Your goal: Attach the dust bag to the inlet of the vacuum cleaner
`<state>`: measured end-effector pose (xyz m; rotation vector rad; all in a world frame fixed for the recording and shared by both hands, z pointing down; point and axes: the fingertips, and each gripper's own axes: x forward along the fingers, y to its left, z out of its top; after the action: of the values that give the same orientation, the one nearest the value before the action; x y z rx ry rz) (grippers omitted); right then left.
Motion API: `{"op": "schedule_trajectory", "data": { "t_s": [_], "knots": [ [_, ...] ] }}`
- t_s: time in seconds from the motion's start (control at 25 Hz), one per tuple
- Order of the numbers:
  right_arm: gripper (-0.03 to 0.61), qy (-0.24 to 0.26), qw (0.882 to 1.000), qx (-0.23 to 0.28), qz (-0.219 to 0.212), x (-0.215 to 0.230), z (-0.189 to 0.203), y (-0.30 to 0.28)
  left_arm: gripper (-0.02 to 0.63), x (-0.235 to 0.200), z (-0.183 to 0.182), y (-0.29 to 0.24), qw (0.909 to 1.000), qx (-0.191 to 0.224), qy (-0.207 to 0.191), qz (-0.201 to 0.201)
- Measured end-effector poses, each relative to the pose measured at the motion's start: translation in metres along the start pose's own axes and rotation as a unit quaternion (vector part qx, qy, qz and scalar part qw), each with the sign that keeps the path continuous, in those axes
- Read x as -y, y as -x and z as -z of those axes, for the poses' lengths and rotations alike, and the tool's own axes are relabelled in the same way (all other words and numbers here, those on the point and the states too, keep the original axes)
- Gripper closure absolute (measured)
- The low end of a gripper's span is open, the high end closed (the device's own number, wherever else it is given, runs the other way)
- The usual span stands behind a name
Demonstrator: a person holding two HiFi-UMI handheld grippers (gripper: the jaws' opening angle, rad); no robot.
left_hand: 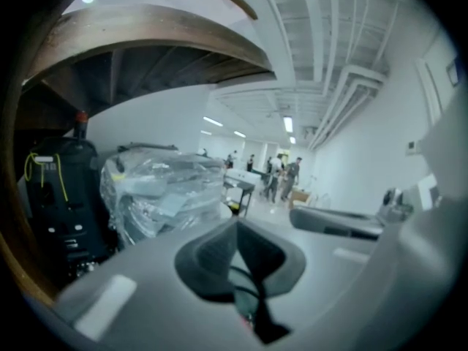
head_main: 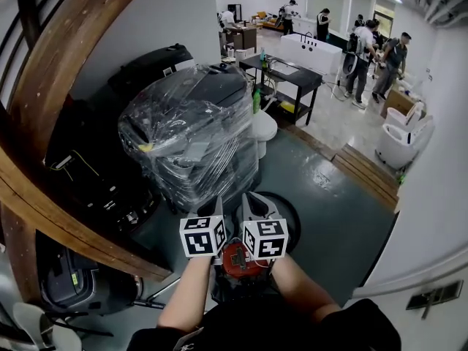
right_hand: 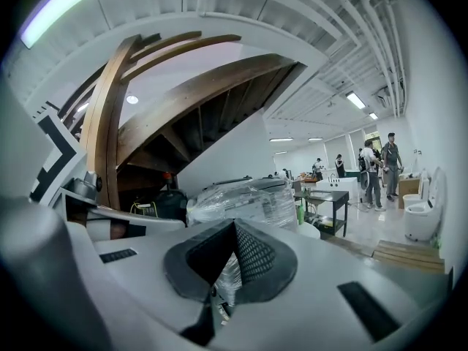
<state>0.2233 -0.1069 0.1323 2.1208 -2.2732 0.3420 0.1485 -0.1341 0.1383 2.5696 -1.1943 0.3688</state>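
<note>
Now, left tongs (left_hand: pixel 238 229): shut, the pads pressed into one ridge with nothing between them. They're up off the floor and aimed at the wrapped stack.
Right tongs (right_hand: pixel 235 229): closed too, pads meeting edge to edge, no thing pinched. They sit just beside the left pair and point the same way.
Cubes: left cube (head_main: pixel 202 235) and right cube (head_main: pixel 265 238) are side by side, almost touching, low in the head view.
Forearms: left forearm (head_main: pixel 186 298) and right forearm (head_main: pixel 300 287) reach up from the bottom edge, close together.
Dust bag: I can't pick it out in any view.
Vacuum: a red round part (head_main: pixel 235 258) peeks out under and between the cubes. A dark disc (head_main: pixel 285 212) lies on the floor (head_main: pixel 329 218) just past the right tongs. Whether either belongs to the vacuum, I cannot tell.
Wrapped stack (head_main: pixel 194 134): dark machines bundled in clear film, dead ahead of both tongs and near.
Black cases (head_main: pixel 95 174): piled left of the stack, under the wooden beam (head_main: pixel 66 57).
Grey machine (head_main: pixel 69 280): on the floor at lower left, partly behind the beam.
Toilet (head_main: pixel 265 128): white, just beside the stack on its right.
Worktop (head_main: pixel 311 81): black, beyond the toilet, with a sink set in it.
Planks (head_main: pixel 365 170): lying on the floor to the right, well apart from the tongs.
People (head_main: pixel 362 57): standing far back in the room, near white fixtures.
</note>
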Motion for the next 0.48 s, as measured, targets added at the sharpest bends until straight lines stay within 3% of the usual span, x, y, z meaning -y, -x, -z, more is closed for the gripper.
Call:
{"op": "schedule_trajectory", "data": {
  "t_s": [0.48],
  "knots": [
    [0.58,-0.003,1.0,-0.005,0.001,0.02,0.004,0.003,0.615,0.015,0.004,-0.012,1.0,-0.003,0.003,0.002]
  ]
}}
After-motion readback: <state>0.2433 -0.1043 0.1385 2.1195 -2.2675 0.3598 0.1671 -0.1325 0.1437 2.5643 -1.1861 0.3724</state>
